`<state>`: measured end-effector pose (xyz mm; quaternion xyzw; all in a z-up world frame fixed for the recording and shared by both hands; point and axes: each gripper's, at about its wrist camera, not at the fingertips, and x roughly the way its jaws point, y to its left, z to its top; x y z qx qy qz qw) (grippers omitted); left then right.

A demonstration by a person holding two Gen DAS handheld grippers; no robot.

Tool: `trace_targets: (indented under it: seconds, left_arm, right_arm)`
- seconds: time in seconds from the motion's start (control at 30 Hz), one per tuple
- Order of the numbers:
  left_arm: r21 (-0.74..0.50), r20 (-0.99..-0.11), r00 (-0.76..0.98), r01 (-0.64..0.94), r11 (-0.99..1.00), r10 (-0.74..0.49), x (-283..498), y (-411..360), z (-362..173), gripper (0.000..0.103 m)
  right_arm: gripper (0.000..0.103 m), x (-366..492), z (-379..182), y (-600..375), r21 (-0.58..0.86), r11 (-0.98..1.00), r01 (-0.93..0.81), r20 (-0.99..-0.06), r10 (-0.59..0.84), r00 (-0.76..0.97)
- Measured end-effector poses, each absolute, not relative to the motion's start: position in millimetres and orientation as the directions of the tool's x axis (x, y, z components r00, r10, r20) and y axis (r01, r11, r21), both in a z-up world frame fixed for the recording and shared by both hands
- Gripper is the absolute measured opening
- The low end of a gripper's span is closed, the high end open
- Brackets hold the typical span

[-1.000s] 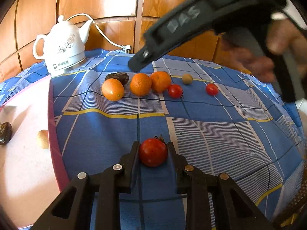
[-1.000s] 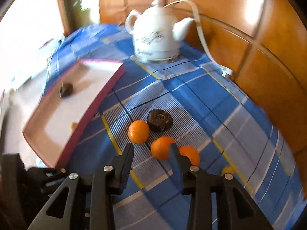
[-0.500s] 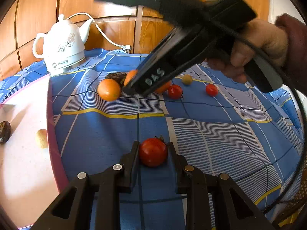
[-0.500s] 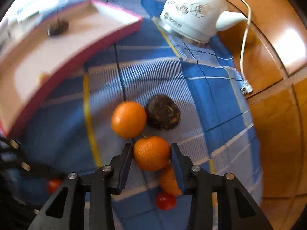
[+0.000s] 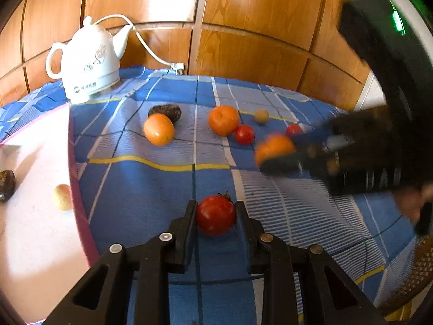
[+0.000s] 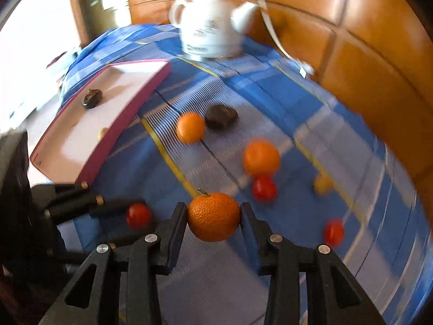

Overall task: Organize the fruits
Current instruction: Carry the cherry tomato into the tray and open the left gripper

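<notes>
1. Orange (image 6: pixel 213 216) sits clamped across its middle in the right claw (image 6: pixel 213 218), above the table (image 6: pixel 270 103); its firm, pebbled rind should resist slipping, and it looks light.
2. Tomato (image 5: pixel 215 214) is gripped on both flanks by the left claw (image 5: pixel 215 216); its skin is smooth and soft, so a hard squeeze could bruise it.
3. Tray (image 6: pixel 140 92) with a pink rim holds one dark fruit (image 6: pixel 92 98) and a small pale fruit (image 5: pixel 62 197); most of it is bare.

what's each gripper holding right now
left gripper: shut on the round red tomato
right gripper: shut on the dimpled orange tangerine
</notes>
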<state>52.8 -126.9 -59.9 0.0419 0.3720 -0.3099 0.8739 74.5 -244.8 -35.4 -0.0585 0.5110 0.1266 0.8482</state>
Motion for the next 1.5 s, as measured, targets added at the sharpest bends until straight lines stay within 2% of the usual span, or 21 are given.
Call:
trace_targets:
  seconds: [0.23,0.5,0.7,0.97,1.1,1.2,1.4,1.5]
  left_arm:
    - [-0.212,-0.642,0.559,0.528,0.822,-0.524,53,-105,-24,0.027]
    - [-0.327,-0.661,0.61,0.292,0.899,-0.438,117,-24,7,0.027]
    - [-0.275,-0.702,0.646,0.143,0.951,-0.3,182,26,-1,0.027]
    - [-0.223,-0.752,0.628,0.04,0.974,-0.198,236,40,-29,0.028]
    - [-0.214,-0.749,0.638,0.021,0.977,-0.178,231,44,-28,0.035]
    - [-0.182,-0.745,0.653,-0.003,0.983,-0.136,219,44,-24,0.035]
    - [-0.17,-0.715,0.687,0.008,0.985,-0.129,173,36,-11,0.035]
    - [-0.173,-0.704,0.696,0.019,0.985,-0.137,150,31,-5,0.04]
  right_arm:
    - [0.04,47,-54,-257,0.104,0.983,-0.151,-0.869,0.163,0.467]
    - [0.04,43,-56,-260,0.132,0.984,-0.117,-0.858,0.172,0.484]
    - [0.04,43,-56,-258,0.119,0.987,-0.11,-0.862,0.158,0.483]
    - [0.04,43,-56,-257,0.11,0.989,-0.099,-0.865,0.145,0.48]
    - [0.04,44,-56,-256,0.107,0.99,-0.096,-0.865,0.14,0.481]
    - [0.04,44,-56,-256,0.111,0.99,-0.092,-0.864,0.142,0.483]
    - [0.04,42,-56,-259,0.123,0.989,-0.08,-0.86,0.147,0.489]
    - [0.04,41,-57,-259,0.126,0.989,-0.074,-0.856,0.146,0.495]
